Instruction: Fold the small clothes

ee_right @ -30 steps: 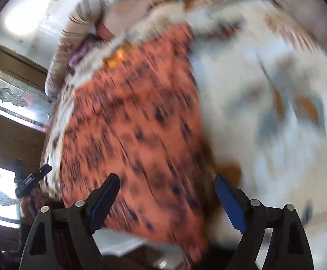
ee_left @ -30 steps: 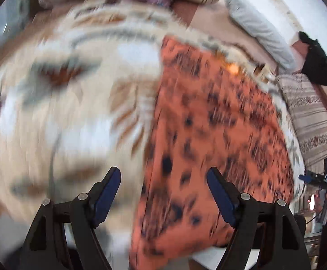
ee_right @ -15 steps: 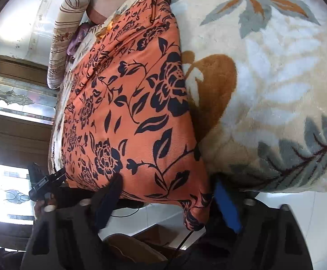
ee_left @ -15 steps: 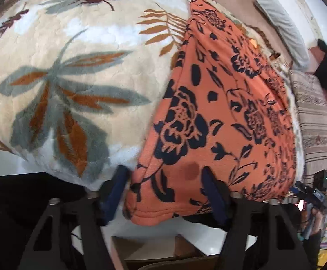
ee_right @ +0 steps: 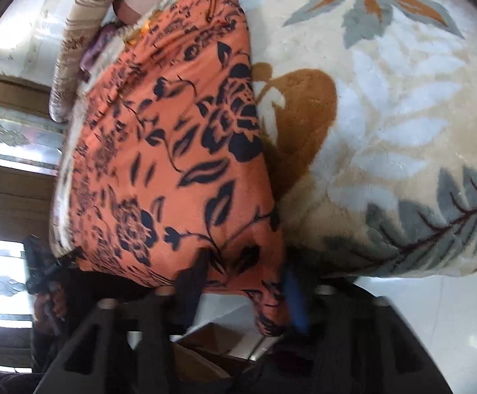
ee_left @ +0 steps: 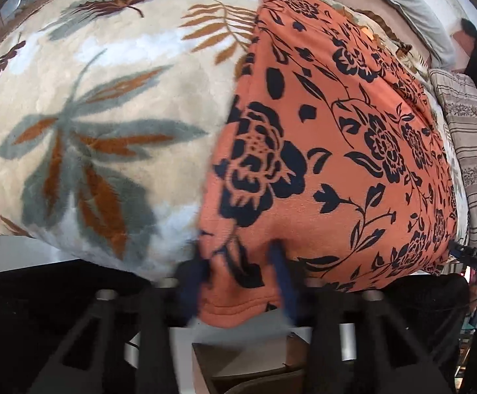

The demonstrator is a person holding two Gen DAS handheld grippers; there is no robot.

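Two tongs, one orange garment on a bed

The left tongs (ee_left: pixel 238 282) pinch the near corner of the orange floral garment (ee_left: pixel 330 138), its hem bunched between the blue pads; the right tongs (ee_right: pixel 241 292) close around the other near corner (ee_right: pixel 173 170) — motion blur hides whether they press it yet. The single garment lies flat along the bed's edge on a cream fleece blanket (ee_left: pixel 100 98) printed with grey and brown leaves. Beyond it lie two striped bolsters (ee_left: pixel 474 151) — one at each end — and a carved wooden window frame (ee_right: pixel 9 190).
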